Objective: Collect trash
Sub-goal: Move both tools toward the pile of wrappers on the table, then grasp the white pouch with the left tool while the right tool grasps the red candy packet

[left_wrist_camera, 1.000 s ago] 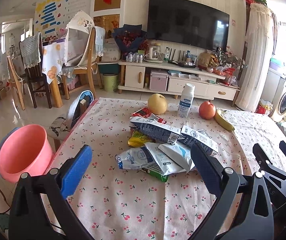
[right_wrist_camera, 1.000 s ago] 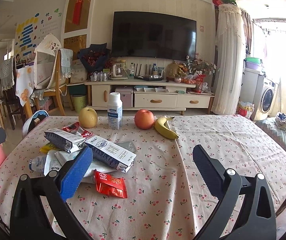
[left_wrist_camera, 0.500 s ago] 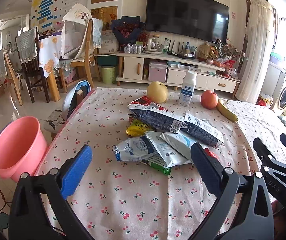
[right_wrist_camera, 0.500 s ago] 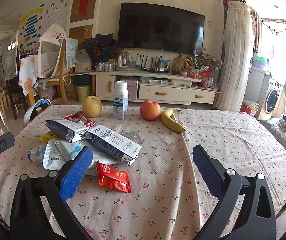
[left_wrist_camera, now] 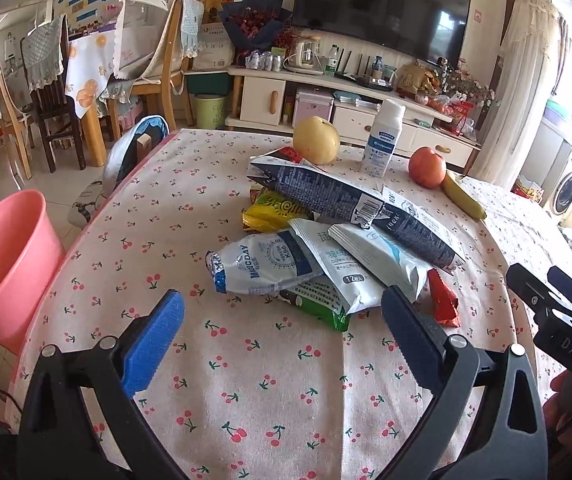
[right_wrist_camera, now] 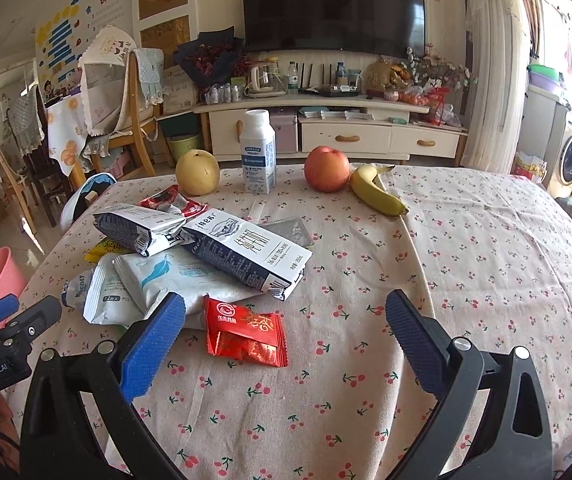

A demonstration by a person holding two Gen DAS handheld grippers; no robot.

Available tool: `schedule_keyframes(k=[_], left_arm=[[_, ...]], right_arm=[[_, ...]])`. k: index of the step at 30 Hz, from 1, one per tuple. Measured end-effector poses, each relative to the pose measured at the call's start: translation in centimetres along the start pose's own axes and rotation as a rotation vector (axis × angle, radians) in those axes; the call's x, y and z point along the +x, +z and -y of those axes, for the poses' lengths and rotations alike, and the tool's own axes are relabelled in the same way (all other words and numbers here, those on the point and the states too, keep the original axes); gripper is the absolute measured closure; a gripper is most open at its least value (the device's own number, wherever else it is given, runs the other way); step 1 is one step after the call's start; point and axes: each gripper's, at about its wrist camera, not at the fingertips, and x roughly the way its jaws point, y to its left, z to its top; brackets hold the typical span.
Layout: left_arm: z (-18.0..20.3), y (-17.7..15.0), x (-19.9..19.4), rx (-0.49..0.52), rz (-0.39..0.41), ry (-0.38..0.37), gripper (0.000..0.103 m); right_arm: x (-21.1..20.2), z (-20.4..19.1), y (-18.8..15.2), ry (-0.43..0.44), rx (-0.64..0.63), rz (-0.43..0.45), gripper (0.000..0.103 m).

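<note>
A pile of empty wrappers lies mid-table: a white-blue pouch (left_wrist_camera: 262, 266), a dark blue bag (left_wrist_camera: 317, 194), a yellow wrapper (left_wrist_camera: 274, 212), a green packet (left_wrist_camera: 317, 306). A red wrapper (right_wrist_camera: 246, 334) lies nearest my right gripper. My left gripper (left_wrist_camera: 282, 328) is open and empty, just short of the pile. My right gripper (right_wrist_camera: 286, 332) is open and empty, its jaws either side of the red wrapper and above it. A pink bucket (left_wrist_camera: 2, 264) stands on the floor left of the table.
At the table's far side stand a yellow pear (left_wrist_camera: 315, 145), a white bottle (left_wrist_camera: 381, 140), a red apple (left_wrist_camera: 426, 167) and a banana (left_wrist_camera: 461, 200). The cherry-print tablecloth (left_wrist_camera: 246, 380) covers the table. Chairs (left_wrist_camera: 154, 60) and a TV cabinet (left_wrist_camera: 325, 92) stand beyond.
Both grippers have moved forward toward the wrapper pile, which now looks larger and closer. Both stay open and empty.
</note>
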Motion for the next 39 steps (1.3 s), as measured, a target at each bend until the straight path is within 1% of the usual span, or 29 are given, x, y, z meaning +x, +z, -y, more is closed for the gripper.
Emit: schedule_keyframes(k=[3, 7, 10, 13, 15, 17, 19, 21, 26, 28, 30, 32, 37, 39], left_arm=[[-0.2, 0.6, 0.7, -0.024, -0.006, -0.015, 0.004], [0.0, 2.0, 1.4, -0.05, -0.01, -0.056, 0.004], [0.2, 3.1, 2.1, -0.102, -0.031, -0.105, 0.004], [0.2, 4.0, 3.1, -0.171, -0.064, -0.158, 0.004], [0.3, 4.6, 3.9, -0.217, -0.088, -0.179, 0.004], [0.5, 5.0, 4.6, -0.24, -0.104, -0.188, 0.004], [0.4, 5.1, 4.9, -0.244, -0.104, -0.173, 0.004], [0.3, 4.6, 5.0, -0.242, -0.106, -0.171, 0.004], [0.2, 2.3, 6.1, -0.173, -0.158, -0.158, 0.004], [-0.1, 1.5, 6.3, -0.183, -0.174, -0.173, 0.007], [-0.2, 1.2, 6.5, -0.191, -0.182, -0.191, 0.019], [0.0, 1.1, 6.8, -0.184, -0.195, -0.202, 0.025], [0.3, 0.5, 7.7, -0.204, -0.216, -0.236, 0.03], [0.7, 0.3, 8.0, -0.202, -0.225, -0.242, 0.035]], right_arm=[[1.1, 0.6, 0.7, 0.047, 0.031, -0.018, 0.004], [3.1, 1.3, 1.6, 0.121, 0.064, -0.055, 0.004], [4.7, 1.0, 2.2, 0.158, 0.028, -0.072, 0.004], [6.5, 0.4, 3.0, 0.171, -0.063, -0.081, 0.004], [7.9, 0.4, 3.4, 0.165, -0.101, -0.096, 0.004], [8.9, 1.2, 3.6, 0.172, -0.085, -0.123, 0.004], [9.2, 2.3, 3.5, 0.206, -0.017, -0.152, 0.004], [9.3, 3.1, 3.3, 0.231, 0.025, -0.173, 0.004], [9.0, 3.4, 2.0, 0.257, 0.05, -0.25, 0.004], [8.5, 3.4, 1.5, 0.3, 0.062, -0.266, 0.005], [8.0, 3.2, 1.0, 0.328, 0.064, -0.277, 0.005], [7.6, 2.8, 0.5, 0.337, 0.052, -0.291, 0.005], [7.8, 1.2, -0.4, 0.336, -0.002, -0.326, 0.005], [7.9, 0.5, -0.7, 0.32, -0.032, -0.335, 0.005]])
